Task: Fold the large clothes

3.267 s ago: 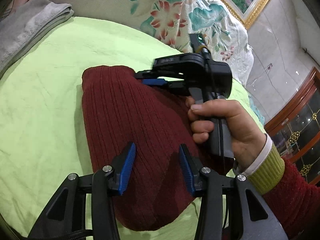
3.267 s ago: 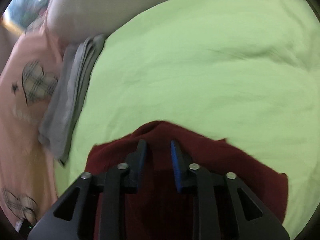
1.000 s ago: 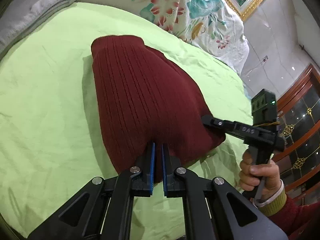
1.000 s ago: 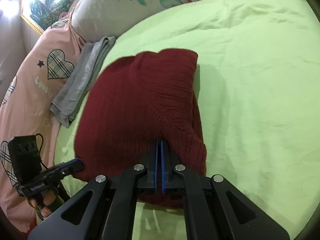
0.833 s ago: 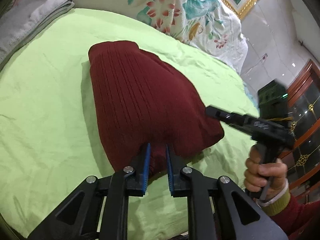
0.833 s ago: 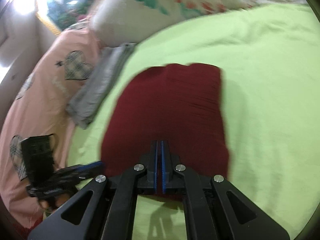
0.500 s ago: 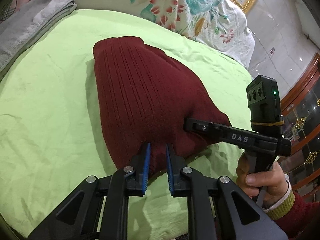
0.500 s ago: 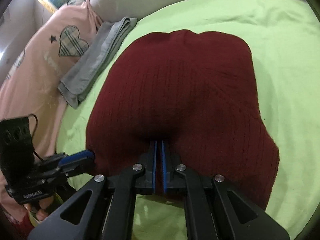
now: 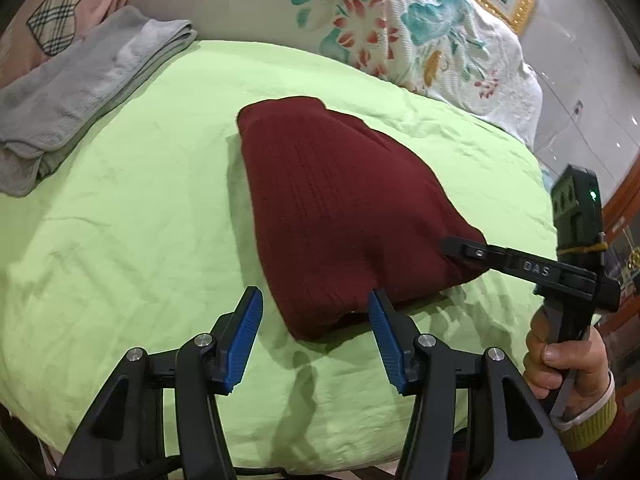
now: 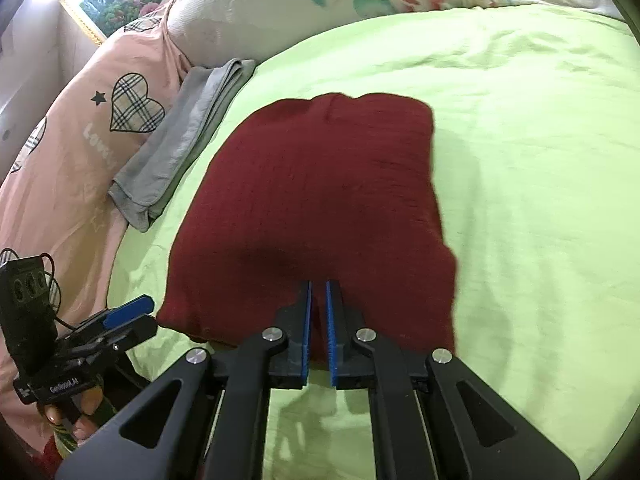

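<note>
Folding looks nearly done to us. Nearest, our left gripper (image 9: 314,336) is opening, its jaws clear of the cloth with only the sweater's corner between them. Our right gripper (image 10: 317,316) is pinched together over the near edge; we cannot tell whether it nips any knit. Beyond lies the red sweater (image 9: 332,208), a compact bundle on the green bedsheet (image 9: 120,216). Farther off sits a folded grey towel (image 9: 80,80).

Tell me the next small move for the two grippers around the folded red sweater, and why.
Probably let the right gripper release. The dark red sweater already lies as a compact folded bundle on the green sheet. The left gripper is opening with its pads clear of the knit, while the right one still looks pinched on the near edge. Holding on would drag the fold apart.
</note>
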The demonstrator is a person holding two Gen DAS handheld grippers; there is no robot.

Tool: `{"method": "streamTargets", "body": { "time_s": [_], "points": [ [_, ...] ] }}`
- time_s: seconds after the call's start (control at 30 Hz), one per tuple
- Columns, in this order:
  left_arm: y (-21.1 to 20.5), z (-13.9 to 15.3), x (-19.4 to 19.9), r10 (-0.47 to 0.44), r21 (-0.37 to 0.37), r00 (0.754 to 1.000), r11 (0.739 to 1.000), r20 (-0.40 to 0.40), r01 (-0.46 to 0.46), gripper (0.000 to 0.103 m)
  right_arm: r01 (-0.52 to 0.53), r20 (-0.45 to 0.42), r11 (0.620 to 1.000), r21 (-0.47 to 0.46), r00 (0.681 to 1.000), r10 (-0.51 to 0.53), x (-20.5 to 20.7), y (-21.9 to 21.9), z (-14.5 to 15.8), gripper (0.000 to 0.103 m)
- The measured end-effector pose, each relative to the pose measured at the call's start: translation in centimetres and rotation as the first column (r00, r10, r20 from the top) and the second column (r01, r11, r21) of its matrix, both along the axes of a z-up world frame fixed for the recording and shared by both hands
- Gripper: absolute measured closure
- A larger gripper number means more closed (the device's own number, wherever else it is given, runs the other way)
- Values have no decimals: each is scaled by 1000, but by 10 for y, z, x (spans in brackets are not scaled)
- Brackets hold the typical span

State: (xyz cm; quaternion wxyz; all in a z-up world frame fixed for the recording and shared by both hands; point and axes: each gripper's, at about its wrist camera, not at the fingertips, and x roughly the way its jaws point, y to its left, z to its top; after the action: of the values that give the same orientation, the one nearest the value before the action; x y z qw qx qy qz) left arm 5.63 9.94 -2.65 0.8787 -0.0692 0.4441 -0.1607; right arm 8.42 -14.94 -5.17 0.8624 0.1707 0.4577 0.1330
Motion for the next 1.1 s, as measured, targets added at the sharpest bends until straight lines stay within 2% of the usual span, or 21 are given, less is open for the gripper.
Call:
{"method": "streamTargets", "body": {
  "time_s": [0.1,0.17,0.23,0.27,0.4,0.57,0.63,0.7,0.73,0.8,0.87,0.97,1.03,1.1],
  "points": [
    [7,1,4,25,-19,1000,1000,-12,-25,46,25,12,1000,1,1000,-25,-2,-9,5,95],
    [8,2,4,40,-15,999,999,-12,-40,46,39,21,999,-1,999,-39,-4,-14,9,87],
    [8,5,5,52,-5,999,999,-3,-52,43,51,38,999,1,998,-51,-6,-19,13,66],
    [8,6,7,58,-4,998,998,-1,-58,40,59,49,998,4,997,-59,-6,-21,15,63],
    [6,8,22,82,-4,997,997,-3,-82,38,107,42,994,-7,993,-106,13,-32,10,61],
    [-2,6,38,90,3,996,996,-10,-90,38,181,-17,982,52,983,-180,60,-55,-10,60],
    [-5,3,44,90,12,996,996,-16,-90,38,184,-50,980,78,982,-180,78,-60,-19,54],
    [-7,-1,49,90,27,996,996,-25,-90,38,156,-91,975,159,986,-143,94,-61,-30,57],
    [-8,-2,51,91,34,995,995,-31,-90,37,133,-90,973,190,989,-118,98,-59,-30,74],
    [-9,-2,52,90,43,996,995,-27,-89,37,135,-28,982,129,991,-132,93,-54,-15,86],
    [-12,-5,54,83,72,996,994,-27,-81,36,138,21,984,111,990,-141,85,-52,-5,87],
    [-17,-16,59,69,74,996,995,-54,-65,32,148,-26,988,32,989,-148,89,-49,-20,87],
    [-19,-18,60,69,78,996,995,-54,-65,31,151,-57,988,34,987,-149,90,-50,-29,85],
    [-18,-15,57,76,84,996,994,-45,-72,31,167,-48,985,35,985,-165,86,-52,-22,81]
  ]
}}
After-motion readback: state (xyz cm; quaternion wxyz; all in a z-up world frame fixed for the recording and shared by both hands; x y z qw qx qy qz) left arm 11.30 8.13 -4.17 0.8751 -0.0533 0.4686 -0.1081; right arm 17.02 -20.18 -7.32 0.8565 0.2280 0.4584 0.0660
